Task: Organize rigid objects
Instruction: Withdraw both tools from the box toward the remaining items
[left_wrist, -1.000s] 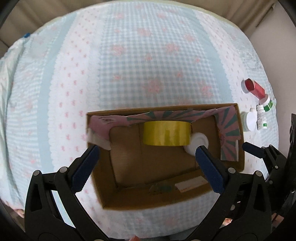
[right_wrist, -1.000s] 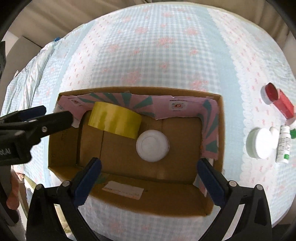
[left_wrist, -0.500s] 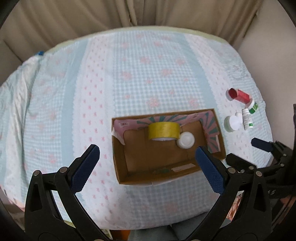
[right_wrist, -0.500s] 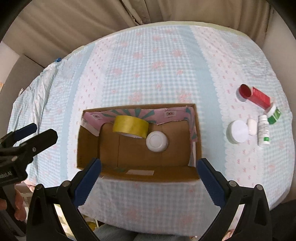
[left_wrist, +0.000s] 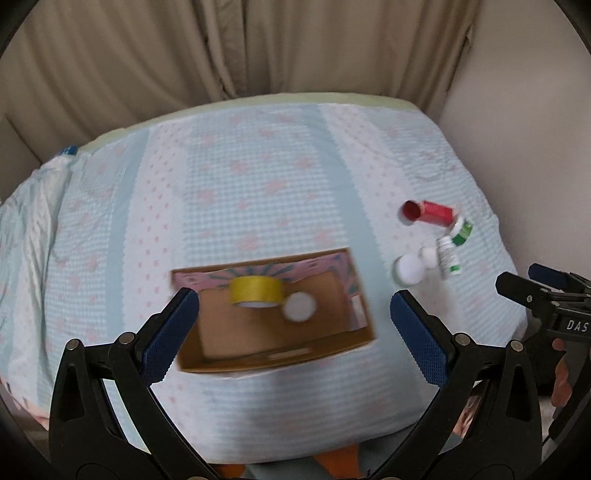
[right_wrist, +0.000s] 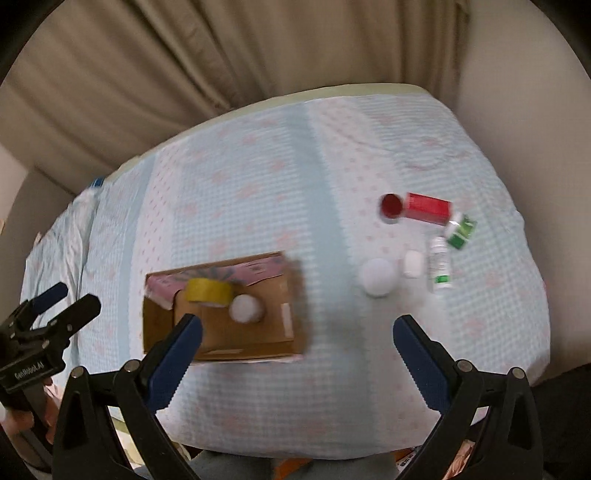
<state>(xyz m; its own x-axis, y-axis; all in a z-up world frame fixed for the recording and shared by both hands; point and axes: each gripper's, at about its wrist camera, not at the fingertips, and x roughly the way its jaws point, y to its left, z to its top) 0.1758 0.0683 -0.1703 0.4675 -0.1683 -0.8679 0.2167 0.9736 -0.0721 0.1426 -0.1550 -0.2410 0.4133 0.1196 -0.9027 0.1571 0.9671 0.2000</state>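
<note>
An open cardboard box (left_wrist: 362, 306) (right_wrist: 295, 325) sits on the cloth-covered table. Inside it are a yellow tape roll (left_wrist: 255, 290) (right_wrist: 208, 290) and a white round lid (left_wrist: 299, 307) (right_wrist: 245, 308). To its right lie a red canister (left_wrist: 430, 213) (right_wrist: 417, 208), a green-and-white bottle (left_wrist: 460, 230) (right_wrist: 460, 230), a slim white bottle (left_wrist: 448, 254) (right_wrist: 439, 264), a white round jar (left_wrist: 408, 269) (right_wrist: 378, 277) and a small white piece (right_wrist: 412, 263). My left gripper (left_wrist: 293, 336) is open and empty, high above the box. My right gripper (right_wrist: 297, 354) is open and empty, above the table's near edge.
The table wears a light blue and pink patterned cloth (left_wrist: 258, 177). Beige curtains (left_wrist: 221, 55) hang behind it and a pale wall (left_wrist: 517, 129) stands at the right. The right gripper shows at the right edge of the left wrist view (left_wrist: 546, 291).
Both grippers have pulled up and back from the box, so the whole table and curtains now show. The right view has swung toward the loose items. Both stay open.
</note>
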